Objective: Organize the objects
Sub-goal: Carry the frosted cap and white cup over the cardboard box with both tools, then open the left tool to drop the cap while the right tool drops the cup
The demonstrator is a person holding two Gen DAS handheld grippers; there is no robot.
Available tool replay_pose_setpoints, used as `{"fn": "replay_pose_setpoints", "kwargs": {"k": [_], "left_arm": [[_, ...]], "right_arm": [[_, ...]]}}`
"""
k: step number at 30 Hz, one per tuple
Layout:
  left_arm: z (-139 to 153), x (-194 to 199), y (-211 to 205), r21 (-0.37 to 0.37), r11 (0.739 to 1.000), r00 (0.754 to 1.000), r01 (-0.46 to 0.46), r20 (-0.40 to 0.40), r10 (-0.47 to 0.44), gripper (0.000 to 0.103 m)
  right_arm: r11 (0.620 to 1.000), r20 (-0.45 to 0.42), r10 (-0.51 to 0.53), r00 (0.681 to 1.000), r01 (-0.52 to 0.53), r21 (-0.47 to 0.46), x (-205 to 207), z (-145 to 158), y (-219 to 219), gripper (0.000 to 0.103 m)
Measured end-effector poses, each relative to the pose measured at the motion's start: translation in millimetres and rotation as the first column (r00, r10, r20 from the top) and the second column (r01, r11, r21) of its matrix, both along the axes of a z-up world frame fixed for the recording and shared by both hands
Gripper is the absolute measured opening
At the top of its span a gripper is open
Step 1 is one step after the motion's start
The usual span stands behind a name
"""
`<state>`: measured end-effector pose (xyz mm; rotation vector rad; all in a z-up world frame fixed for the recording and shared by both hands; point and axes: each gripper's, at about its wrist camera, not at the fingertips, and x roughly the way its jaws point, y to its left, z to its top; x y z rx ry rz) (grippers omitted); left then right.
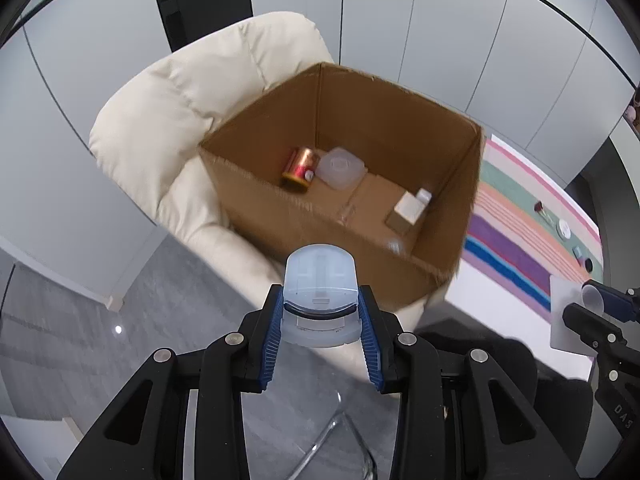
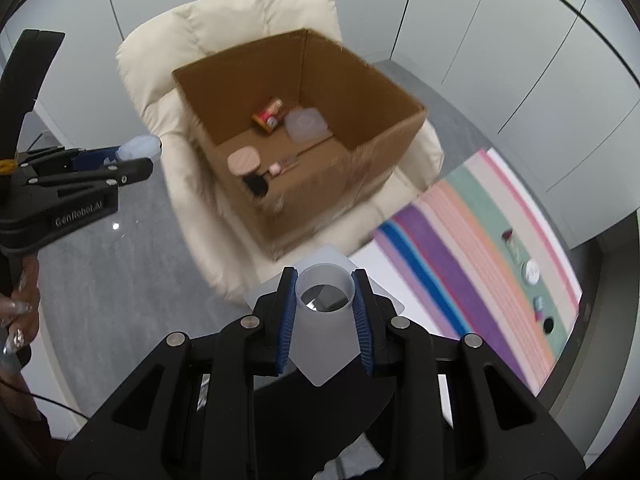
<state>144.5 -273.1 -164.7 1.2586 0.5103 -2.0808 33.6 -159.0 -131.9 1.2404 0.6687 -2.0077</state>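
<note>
My left gripper point(image 1: 320, 312) is shut on a pale blue translucent plastic case point(image 1: 319, 280), held in the air in front of the open cardboard box point(image 1: 400, 120). My right gripper point(image 2: 325, 300) is shut on a white tube on a square base point(image 2: 325, 292), held short of the same box point(image 2: 360, 80). Inside the box lie a red-gold can point(image 1: 299, 168), a clear plastic lid point(image 1: 341, 166), a small white box point(image 1: 409, 210) and a pink round lid point(image 2: 243, 161). The left gripper also shows in the right wrist view point(image 2: 140, 156).
The box sits on a cream armchair point(image 1: 180, 92). To the right is a table with a striped cloth point(image 2: 472, 240) that carries several small items, among them a white disc point(image 2: 532, 271). Grey floor point(image 2: 120, 280) lies below left.
</note>
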Motion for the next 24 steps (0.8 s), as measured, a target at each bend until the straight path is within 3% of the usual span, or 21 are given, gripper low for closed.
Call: {"fn": "replay_pose_setpoints", "kwargs": {"k": [8, 11, 17, 24], "left_arm": [[-2.5, -49.0, -50.0, -0.008, 1.0, 1.0, -0.011, -0.003, 0.011, 0.036], [-12.5, -66.5, -72.6, 0.017, 0.999, 1.0, -0.029, 0.006, 0.029, 0.036], [-33.9, -98.2, -99.7, -0.008, 0.999, 0.998, -0.043, 0.054, 0.044, 0.036], [-52.2, -110.8, -113.9, 0.012, 0.999, 0.994, -0.053, 0.092, 0.051, 0.036]], "right_arm": [[0.997, 0.022, -0.026, 0.999, 0.028, -0.078, -44.2, 2.2, -48.4, 0.028], [0.996, 0.033, -0.04, 0.999, 0.042, -0.075, -63.5, -8.1, -70.3, 0.028], [0.995, 0.0, -0.079, 0.997, 0.079, -0.054, -96.1, -31.3, -109.8, 0.028], [0.993, 0.042, -0.11, 0.993, 0.111, -0.029, -125.2, -62.7, -132.8, 0.028]]}}
